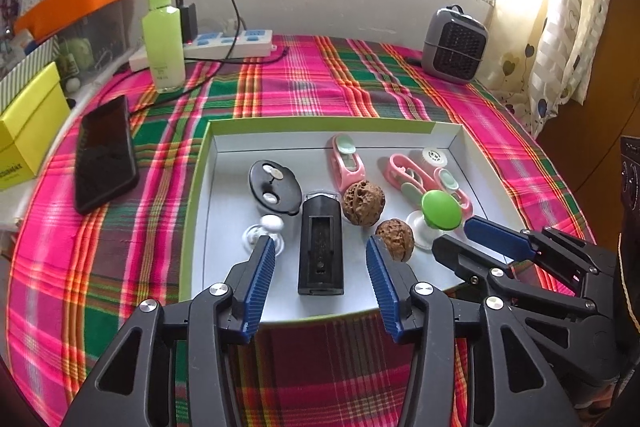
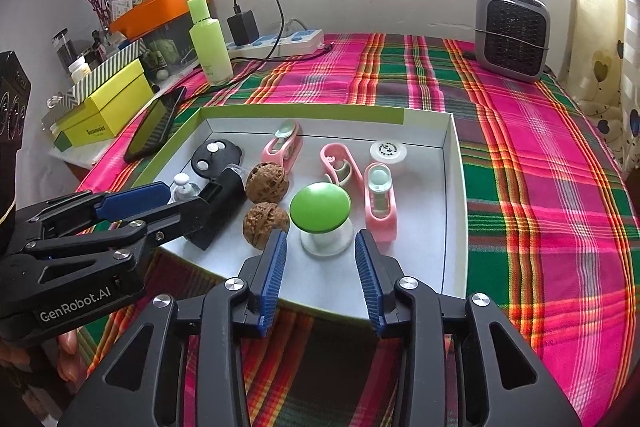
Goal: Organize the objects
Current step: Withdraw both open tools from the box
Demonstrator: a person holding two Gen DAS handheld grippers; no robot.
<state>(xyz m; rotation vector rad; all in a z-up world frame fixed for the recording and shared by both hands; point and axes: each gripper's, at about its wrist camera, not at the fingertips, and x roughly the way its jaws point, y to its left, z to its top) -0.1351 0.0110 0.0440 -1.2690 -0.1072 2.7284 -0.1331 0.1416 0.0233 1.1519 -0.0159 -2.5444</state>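
Both grippers, left gripper (image 1: 320, 259) & right gripper (image 2: 320, 251), gape empty over the tray (image 1: 332, 125) at frame centre (items prob. just dropped), next pick needs fresh aim.

1. I see the tray (image 1: 200, 187) mid-frame on the cloth (image 1: 280, 95), phone (image 1: 105, 153) to its left.
2. In it, two walnuts (image 1: 363, 202) lie between charger (image 1: 321, 247) and knob (image 1: 440, 205).
3. Heater (image 1: 456, 45) upper right.
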